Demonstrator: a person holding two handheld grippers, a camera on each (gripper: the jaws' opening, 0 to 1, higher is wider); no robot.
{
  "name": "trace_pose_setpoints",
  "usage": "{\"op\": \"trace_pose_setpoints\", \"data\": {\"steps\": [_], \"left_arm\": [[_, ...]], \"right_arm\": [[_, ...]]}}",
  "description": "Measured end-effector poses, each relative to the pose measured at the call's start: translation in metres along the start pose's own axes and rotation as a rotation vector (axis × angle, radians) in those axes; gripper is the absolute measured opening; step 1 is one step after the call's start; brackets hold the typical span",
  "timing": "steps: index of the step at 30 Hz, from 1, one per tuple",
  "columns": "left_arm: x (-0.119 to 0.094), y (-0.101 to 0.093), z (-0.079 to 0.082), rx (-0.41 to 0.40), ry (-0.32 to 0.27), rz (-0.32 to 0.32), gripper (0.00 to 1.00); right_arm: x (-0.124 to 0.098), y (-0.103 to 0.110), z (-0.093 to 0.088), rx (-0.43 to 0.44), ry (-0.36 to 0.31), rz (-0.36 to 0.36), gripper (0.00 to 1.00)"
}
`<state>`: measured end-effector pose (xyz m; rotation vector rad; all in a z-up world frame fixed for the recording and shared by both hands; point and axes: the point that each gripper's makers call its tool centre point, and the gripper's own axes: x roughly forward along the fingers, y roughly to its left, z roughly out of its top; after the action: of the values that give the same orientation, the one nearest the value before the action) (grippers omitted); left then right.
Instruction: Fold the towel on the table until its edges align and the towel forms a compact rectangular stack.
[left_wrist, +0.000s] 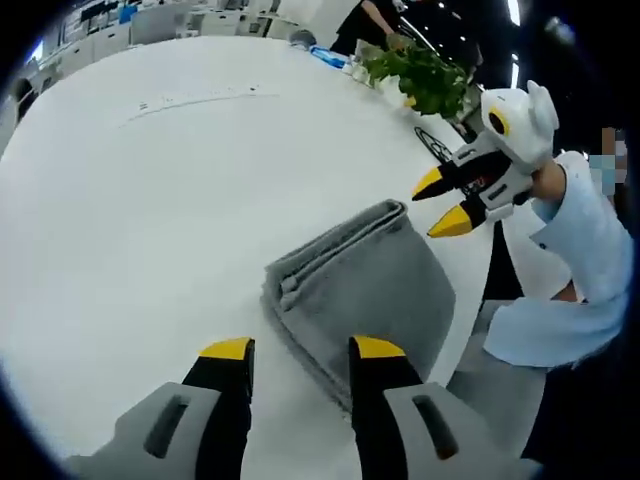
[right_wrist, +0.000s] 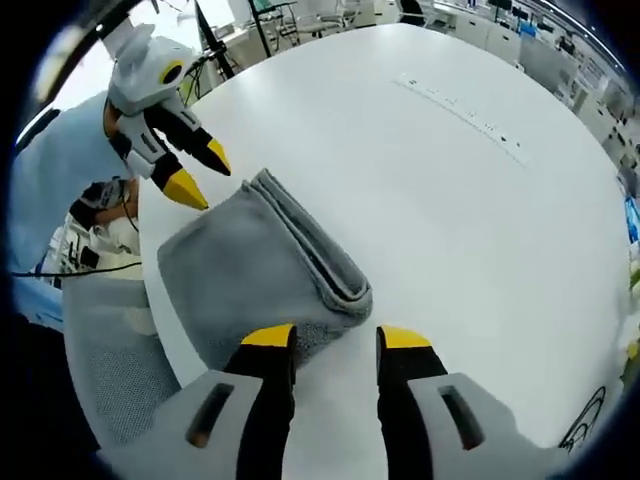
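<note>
Nearest the lens in the left gripper view, the left gripper (left_wrist: 300, 349), a grey two-jaw tong with black fingers and yellow tips, is hanging with its jaws parted and nothing between them, one tip over the near edge of the towel and the other over bare table; in the right gripper view the right gripper (right_wrist: 336, 337) of the same make is doing likewise, jaws apart and holding nothing, poised at the opposite end of the cloth. Going from largest to smallest: the broad white round-edged table (left_wrist: 150, 200) is carrying everything; the grey terry towel (left_wrist: 370, 285) is lying near the table's edge closest to the person, already folded into a thick, several-layered rectangle whose stacked edges are showing as ridges along one side; the pale-blue sleeve (left_wrist: 575, 240) is reaching in behind the right gripper; a leafy green plant (left_wrist: 425, 75) is standing at the far rim. Both tongs are probably hovering at either end to check or square the stack; the layers look closely aligned, so the fold seems nearly or wholly done.
</note>
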<state>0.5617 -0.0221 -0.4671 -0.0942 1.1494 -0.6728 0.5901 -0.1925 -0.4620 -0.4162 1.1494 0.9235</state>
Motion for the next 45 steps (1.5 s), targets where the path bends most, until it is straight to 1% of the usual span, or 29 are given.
{"op": "trace_pose_setpoints", "data": {"steps": [3,5,8,14,17,18,20,21,22,24,26,28,29,32,34,40,42,45], "left_arm": [[-0.002,-0.001,-0.004,-0.001,-0.01,0.016,0.41],[-0.003,-0.002,-0.004,-0.013,-0.019,0.017,0.42],[-0.005,-0.002,-0.005,-0.015,-0.025,0.023,0.42],[-0.006,0.008,-0.006,-0.028,-0.027,0.038,0.42],[-0.006,0.013,-0.007,-0.051,-0.038,0.058,0.43],[-0.006,0.015,-0.008,-0.067,-0.034,0.066,0.44],[-0.006,0.011,-0.011,-0.099,-0.038,0.079,0.45],[-0.005,0.011,-0.012,-0.138,-0.049,0.082,0.46],[-0.003,0.009,-0.013,-0.158,-0.054,0.074,0.46],[0.002,0.005,-0.019,-0.198,-0.043,0.061,0.46],[0.007,-0.002,-0.024,-0.229,-0.054,0.053,0.46],[0.01,-0.004,-0.028,-0.243,-0.055,0.05,0.46],[0.011,-0.005,-0.028,-0.265,-0.063,0.046,0.46],[0.015,-0.007,-0.031,-0.297,-0.08,0.048,0.45],[0.019,-0.005,-0.033,-0.308,-0.073,0.045,0.44],[0.025,-0.002,-0.036,-0.314,-0.061,0.052,0.41],[0.027,-0.006,-0.039,-0.301,-0.051,0.062,0.4],[0.028,-0.005,-0.039,-0.284,-0.047,0.071,0.39]], "right_arm": [[0.0,0.003,-0.002,0.027,-0.021,-0.001,0.32],[0.0,0.0,0.001,0.037,-0.035,-0.002,0.33],[0.001,0.001,0.001,0.046,-0.04,0.0,0.33],[0.001,0.003,-0.002,0.056,-0.049,-0.001,0.34],[0.002,0.005,-0.004,0.076,-0.058,0.002,0.34],[0.002,0.007,-0.006,0.09,-0.062,0.006,0.34],[0.003,0.008,-0.008,0.125,-0.081,0.009,0.35],[0.003,0.009,-0.01,0.156,-0.092,0.011,0.35],[0.005,0.008,-0.011,0.182,-0.101,0.015,0.34],[0.009,0.009,-0.012,0.239,-0.121,0.031,0.34],[0.01,0.009,-0.014,0.275,-0.138,0.035,0.34],[0.012,0.006,-0.017,0.311,-0.149,0.035,0.33],[0.013,0.006,-0.018,0.324,-0.151,0.036,0.33],[0.014,0.011,-0.024,0.362,-0.154,0.051,0.32],[0.016,0.014,-0.027,0.369,-0.151,0.053,0.32],[0.027,0.018,-0.034,0.391,-0.125,0.066,0.29],[0.03,0.023,-0.035,0.395,-0.118,0.073,0.27],[0.036,0.026,-0.041,0.404,-0.108,0.083,0.26]]}}
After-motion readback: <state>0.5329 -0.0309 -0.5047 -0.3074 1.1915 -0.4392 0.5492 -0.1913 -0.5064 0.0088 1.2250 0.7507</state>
